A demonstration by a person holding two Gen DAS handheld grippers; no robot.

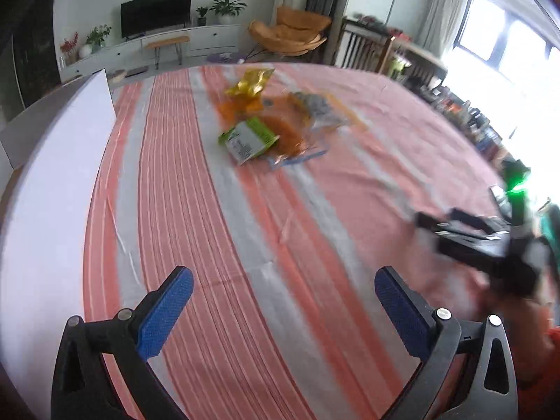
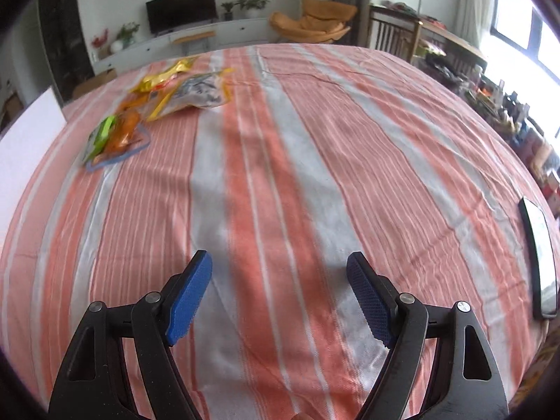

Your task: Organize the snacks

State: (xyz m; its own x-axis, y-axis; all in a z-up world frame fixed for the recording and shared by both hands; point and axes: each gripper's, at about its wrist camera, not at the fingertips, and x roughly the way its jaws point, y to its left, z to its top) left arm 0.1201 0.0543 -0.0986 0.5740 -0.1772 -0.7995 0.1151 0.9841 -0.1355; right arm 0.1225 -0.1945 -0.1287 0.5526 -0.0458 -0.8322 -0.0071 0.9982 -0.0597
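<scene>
- The left gripper (image 1: 283, 297) and right gripper (image 2: 279, 280) are held spread wide, with nothing between the pads.
- The snack packets (image 1: 269, 119) are seen heaped, untouched, well ahead on the striped cloth (image 2: 315, 175).
- An approach is judged underway; a forward reach toward the green packet (image 1: 248, 138) is called for.

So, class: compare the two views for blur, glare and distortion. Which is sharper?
Left wrist view: motion-blurred, worst on the snacks and the right tongs; the window is blown out. Right wrist view: sharper, cloth wrinkles readable, slight softness on the snacks. Both: fisheye bends the stripes.
</scene>
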